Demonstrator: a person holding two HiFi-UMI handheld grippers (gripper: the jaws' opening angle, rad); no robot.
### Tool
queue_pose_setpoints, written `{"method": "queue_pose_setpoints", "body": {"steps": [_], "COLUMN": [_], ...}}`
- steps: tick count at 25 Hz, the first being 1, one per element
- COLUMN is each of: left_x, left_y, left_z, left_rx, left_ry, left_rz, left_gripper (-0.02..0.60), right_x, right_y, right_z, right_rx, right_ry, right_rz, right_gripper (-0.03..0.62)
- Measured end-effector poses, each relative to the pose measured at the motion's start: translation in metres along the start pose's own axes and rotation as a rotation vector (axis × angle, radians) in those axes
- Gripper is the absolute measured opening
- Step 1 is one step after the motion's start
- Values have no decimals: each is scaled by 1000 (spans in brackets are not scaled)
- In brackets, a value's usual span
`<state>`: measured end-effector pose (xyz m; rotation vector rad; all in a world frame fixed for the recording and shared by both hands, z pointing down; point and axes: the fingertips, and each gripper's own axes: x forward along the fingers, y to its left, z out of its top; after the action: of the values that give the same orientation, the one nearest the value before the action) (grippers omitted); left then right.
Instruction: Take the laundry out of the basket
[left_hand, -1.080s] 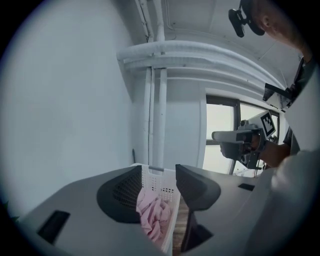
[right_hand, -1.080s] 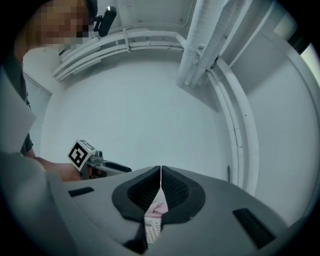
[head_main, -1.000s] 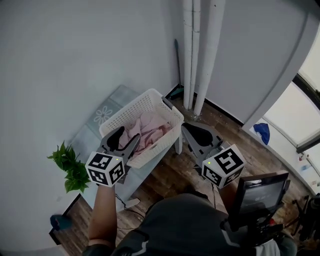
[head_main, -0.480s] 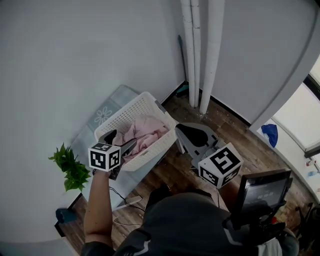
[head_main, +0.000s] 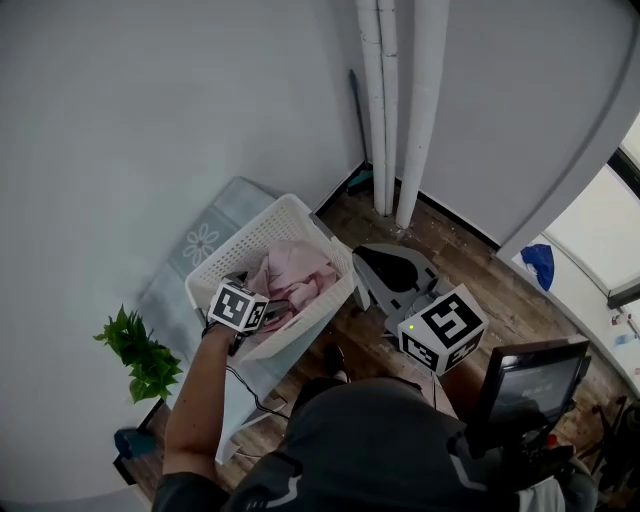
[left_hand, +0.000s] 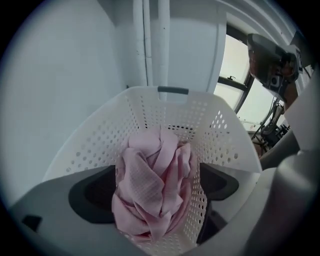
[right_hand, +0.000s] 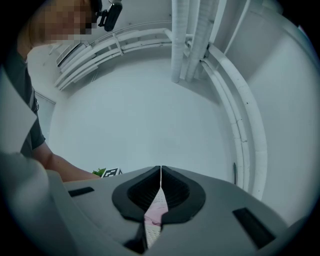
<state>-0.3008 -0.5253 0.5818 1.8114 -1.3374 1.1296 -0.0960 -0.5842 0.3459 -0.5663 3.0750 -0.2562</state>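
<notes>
My left gripper (left_hand: 158, 190) points steeply down into the white perforated plastic laundry basket (head_main: 252, 240). Its jaws have just been opening and stand wide, 1 on each side of the crumpled pink waffle-textured cloth (head_main: 300, 272), with neither pad pressing on it. That cloth is the laundry. It lies bunched in the bottom of the basket, heaped against the wall nearest me, and I cannot tell whether it is 1 piece or several.

My right gripper (right_hand: 160, 187) hangs level just outside the basket's right side, jaws closed together with nothing held.

I judge the cloth to be light, soft and fully limp. It should compress between the pads, then hang and trail as it rises. The weave looks grippy, not slick, and nothing here is fragile. I would take hold on the thick ridge of folds at the top middle of the heap, where 2 or 3 layers stack up, since a single loose edge could slide out. The basket itself looks light, so a snagged fold might drag it along
</notes>
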Motion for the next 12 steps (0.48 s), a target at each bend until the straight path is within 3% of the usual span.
{"method": "queue_pose_setpoints", "body": {"steps": [6,12], "left_x": [37,75], "left_y": [4,15], "left_z": [-10,-25], "left_rx": [132,97], "left_ry": [152,227], "left_rz": [-5,1], "left_gripper": [535,560], "right_x": [16,23], "right_y": [-14,-18], "right_z": [-1,-9], "right_rx": [5,13], "right_ry": [0,19], "right_rz": [-41,-73], "right_gripper": [18,18]}}
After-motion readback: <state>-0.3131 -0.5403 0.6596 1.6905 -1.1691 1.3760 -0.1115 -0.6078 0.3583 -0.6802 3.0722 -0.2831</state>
